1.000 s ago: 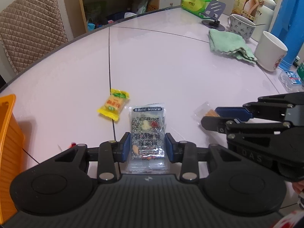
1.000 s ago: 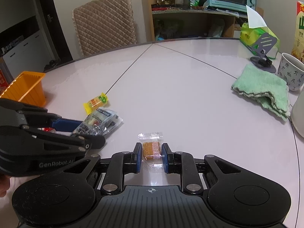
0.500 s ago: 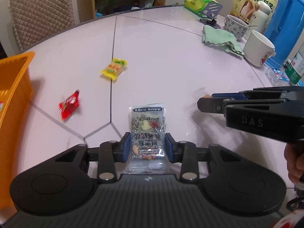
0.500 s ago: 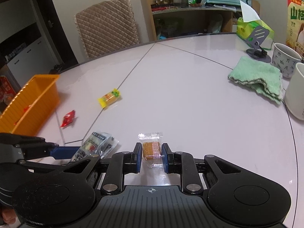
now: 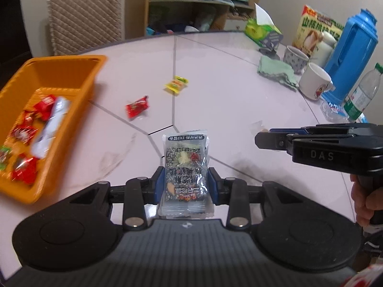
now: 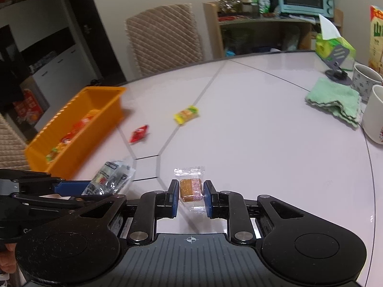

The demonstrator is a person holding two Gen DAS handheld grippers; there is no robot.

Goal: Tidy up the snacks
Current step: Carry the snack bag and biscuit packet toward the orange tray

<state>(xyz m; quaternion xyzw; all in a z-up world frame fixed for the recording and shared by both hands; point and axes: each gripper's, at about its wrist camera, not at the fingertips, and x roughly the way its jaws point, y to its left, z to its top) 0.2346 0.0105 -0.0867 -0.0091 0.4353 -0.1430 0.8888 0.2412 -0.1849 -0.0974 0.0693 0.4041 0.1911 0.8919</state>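
Observation:
My left gripper is shut on a clear packet of dark seeded snack, held above the table; the same packet shows at the lower left of the right wrist view. My right gripper is shut on a small brown square sweet in clear wrap, and it appears from the side in the left wrist view. An orange basket at the left holds several red-wrapped snacks; it stands ahead and to the left of the right gripper. A red candy and a yellow candy lie on the table.
A green cloth, two mugs, a blue jug, a water bottle, a tissue pack and a snack box crowd the table's right side. A padded chair stands behind the table.
Both grippers have risen and drawn back to the left with their snacks. The orange basket and the red candy have come into fuller view.

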